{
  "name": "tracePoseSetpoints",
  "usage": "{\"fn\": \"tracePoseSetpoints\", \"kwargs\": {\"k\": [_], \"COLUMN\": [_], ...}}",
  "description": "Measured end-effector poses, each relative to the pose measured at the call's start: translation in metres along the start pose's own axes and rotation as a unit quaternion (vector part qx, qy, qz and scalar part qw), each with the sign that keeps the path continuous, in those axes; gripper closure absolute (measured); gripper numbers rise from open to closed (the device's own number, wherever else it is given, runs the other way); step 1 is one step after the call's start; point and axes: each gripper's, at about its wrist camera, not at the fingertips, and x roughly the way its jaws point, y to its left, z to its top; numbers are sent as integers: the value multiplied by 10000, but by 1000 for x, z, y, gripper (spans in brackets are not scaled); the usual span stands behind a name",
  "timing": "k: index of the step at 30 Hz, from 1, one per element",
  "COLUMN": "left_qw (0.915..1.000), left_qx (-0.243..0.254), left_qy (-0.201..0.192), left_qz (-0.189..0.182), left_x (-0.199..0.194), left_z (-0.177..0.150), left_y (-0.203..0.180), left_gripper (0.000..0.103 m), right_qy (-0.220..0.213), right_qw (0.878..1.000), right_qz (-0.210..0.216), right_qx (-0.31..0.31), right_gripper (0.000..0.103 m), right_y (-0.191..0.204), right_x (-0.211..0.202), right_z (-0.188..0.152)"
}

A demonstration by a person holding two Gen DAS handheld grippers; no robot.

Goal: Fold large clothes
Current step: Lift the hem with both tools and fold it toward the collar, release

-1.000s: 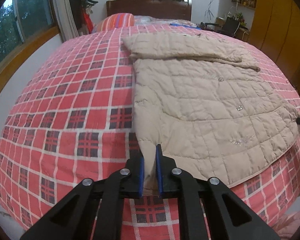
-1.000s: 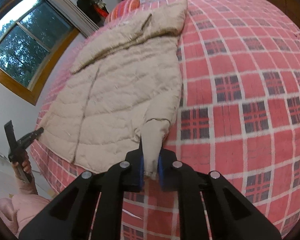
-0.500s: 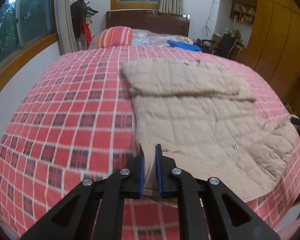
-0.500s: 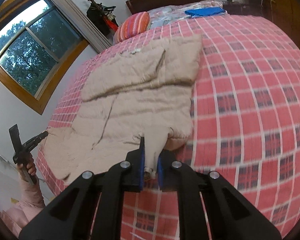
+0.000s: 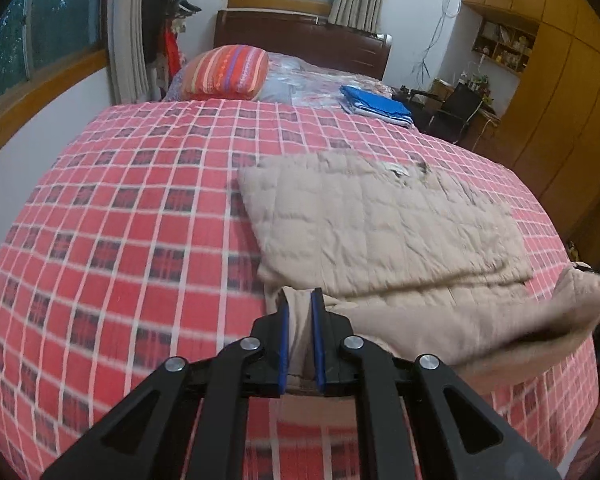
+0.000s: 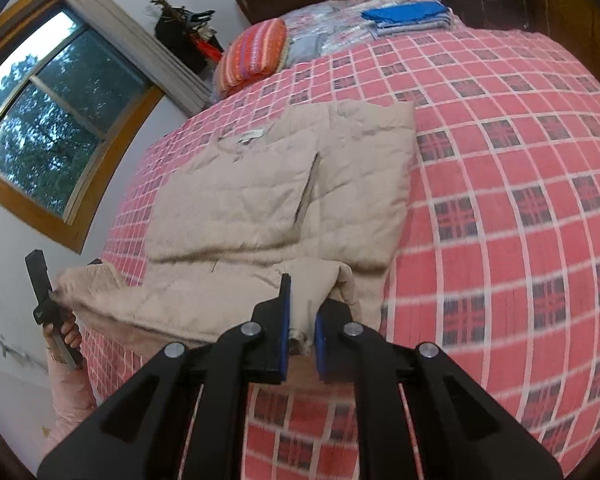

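Pinching the beige quilted coat (image 5: pixel 384 236) hem corners, both hand-held grippers, left (image 5: pixel 299 344) and right (image 6: pixel 300 320), hold it raised.

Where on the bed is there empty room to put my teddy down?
Two bare patches of the red checked bedspread: a wide one between the beige quilted coat and the window wall, and one beyond the coat, before the striped pillow and folded blue cloth. The near edge is crowded: both grippers pinch the coat's hem.

The beige coat's (image 5: pixel 384 236) lifted hem is motion-blurred; its lower layers lie hidden beneath the fold. The bed's (image 6: pixel 520 200) near edge is cut off by the gripper bodies.
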Motion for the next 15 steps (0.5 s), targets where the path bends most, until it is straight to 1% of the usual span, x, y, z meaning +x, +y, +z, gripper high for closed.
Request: {"fn": "tracePoseSetpoints", "kwargs": {"k": [7, 12, 15], "left_qw": [9993, 9971, 9957], "left_qx": [-265, -432, -528], "left_qy": [196, 536, 686], "left_qz": [192, 328, 320], "left_x": [48, 91, 110], "left_z": [30, 42, 45], "left_y": [9, 16, 22], "left_gripper": [93, 92, 91], "right_qy": [163, 353, 462], "right_qw": [9990, 9970, 9958], "right_qz": [-19, -73, -136], "right_qx": [405, 679, 782], "right_gripper": [94, 94, 94], "right_y": [-26, -40, -46], "right_x": [40, 71, 87], "right_z": [40, 58, 65]}}
